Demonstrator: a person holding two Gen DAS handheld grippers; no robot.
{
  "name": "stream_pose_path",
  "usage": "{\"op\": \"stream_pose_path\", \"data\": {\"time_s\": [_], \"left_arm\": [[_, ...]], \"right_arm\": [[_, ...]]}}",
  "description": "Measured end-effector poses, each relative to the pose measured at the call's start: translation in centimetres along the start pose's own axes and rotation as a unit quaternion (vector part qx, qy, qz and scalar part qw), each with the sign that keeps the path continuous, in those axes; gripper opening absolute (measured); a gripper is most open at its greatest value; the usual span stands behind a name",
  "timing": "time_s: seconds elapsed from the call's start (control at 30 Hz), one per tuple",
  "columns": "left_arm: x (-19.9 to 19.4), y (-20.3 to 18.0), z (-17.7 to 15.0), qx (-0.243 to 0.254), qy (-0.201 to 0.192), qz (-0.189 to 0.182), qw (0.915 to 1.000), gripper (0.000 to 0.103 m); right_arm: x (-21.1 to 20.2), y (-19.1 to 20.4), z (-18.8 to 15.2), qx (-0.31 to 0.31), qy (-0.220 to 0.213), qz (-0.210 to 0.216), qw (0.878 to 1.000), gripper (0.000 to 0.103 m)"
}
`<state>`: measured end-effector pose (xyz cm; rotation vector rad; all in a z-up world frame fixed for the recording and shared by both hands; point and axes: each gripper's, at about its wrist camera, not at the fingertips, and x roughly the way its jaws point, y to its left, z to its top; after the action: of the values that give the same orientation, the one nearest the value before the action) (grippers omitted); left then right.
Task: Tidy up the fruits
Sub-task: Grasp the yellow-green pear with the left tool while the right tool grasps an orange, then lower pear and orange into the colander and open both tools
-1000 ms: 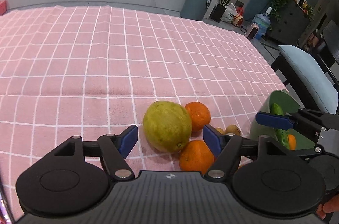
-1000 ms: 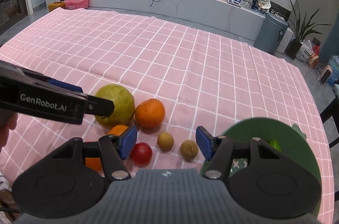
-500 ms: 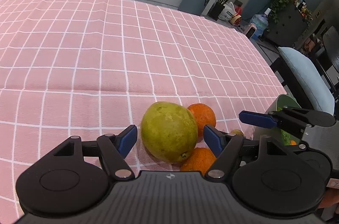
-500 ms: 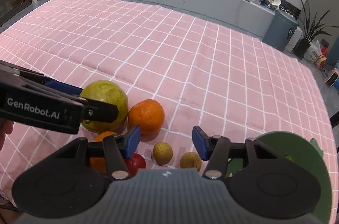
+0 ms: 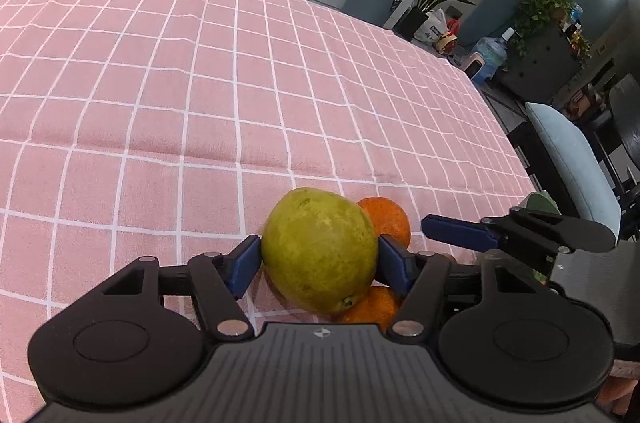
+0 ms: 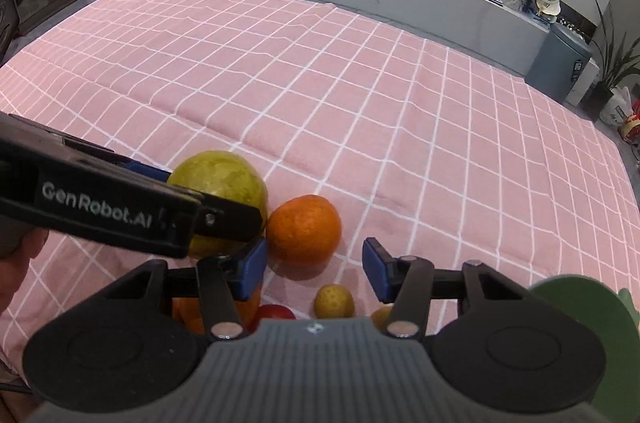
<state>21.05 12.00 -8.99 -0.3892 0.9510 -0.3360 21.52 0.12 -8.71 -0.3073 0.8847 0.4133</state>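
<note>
Left wrist view: the big green fruit (image 5: 320,249) is pinched between both pads of the left gripper (image 5: 318,263), whose jaws were just closing in, on the pink cloth (image 5: 240,83). An orange (image 5: 386,219) is tucked right behind it.

Right wrist view: the right gripper (image 6: 314,269) is left partly open and was just narrowing, with nothing gripped; a small yellowish fruit (image 6: 334,301) is seen low between its pads, just right of the green fruit's orange neighbour.

the left gripper (image 5: 319,259) tilts downward, its jaws just closing, blue pads at 9 and 3 o'clock touching both flanks of the green fruit (image 5: 320,249). the right gripper (image 6: 314,269) also tilts down, jaws just narrowing but apart, nothing pressed between them.
</note>
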Motion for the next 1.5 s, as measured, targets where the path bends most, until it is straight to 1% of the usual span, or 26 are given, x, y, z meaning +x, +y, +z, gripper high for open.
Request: {"op": "stream_pose_path", "data": {"time_s": [0.07, 0.23, 0.47, 0.83, 1.0, 1.1, 1.23, 1.5], "left_arm": [[-0.1, -0.1, 0.0, 0.000, 0.001, -0.001, 1.0000, 0.072], [-0.4, 0.1, -0.2, -0.005, -0.001, 0.000, 1.0000, 0.072], [-1.3, 0.5, 0.0, -0.016, -0.019, 0.008, 0.9997, 0.072], [-1.5, 1.0, -0.1, -0.018, -0.023, 0.010, 0.9995, 0.072], [-1.9, 1.2, -0.4, -0.020, -0.028, 0.006, 0.9994, 0.072], [-2.5, 1.0, -0.4, -0.019, -0.036, 0.003, 0.9992, 0.072], [-3.4, 0.5, -0.6, -0.024, -0.043, -0.007, 0.9988, 0.072], [-6.0, -2.2, -0.5, 0.000, -0.057, -0.019, 0.9982, 0.072]], "right_arm": [[0.2, 0.1, 0.2, -0.001, 0.005, 0.000, 1.000, 0.045], [0.8, 0.3, 0.5, 0.001, 0.014, 0.002, 1.000, 0.045], [1.5, 0.9, 1.2, 0.001, 0.021, 0.002, 1.000, 0.041], [2.0, 1.1, 1.4, 0.007, 0.028, -0.016, 0.999, 0.042], [1.7, 1.1, 1.3, 0.018, 0.025, -0.018, 0.999, 0.040], [0.7, 1.0, 1.1, 0.024, 0.015, -0.017, 0.999, 0.039], [-1.8, 0.7, 0.8, 0.033, -0.008, -0.019, 0.999, 0.039], [-8.1, -0.4, -0.5, 0.057, -0.056, -0.024, 0.996, 0.039]]}}
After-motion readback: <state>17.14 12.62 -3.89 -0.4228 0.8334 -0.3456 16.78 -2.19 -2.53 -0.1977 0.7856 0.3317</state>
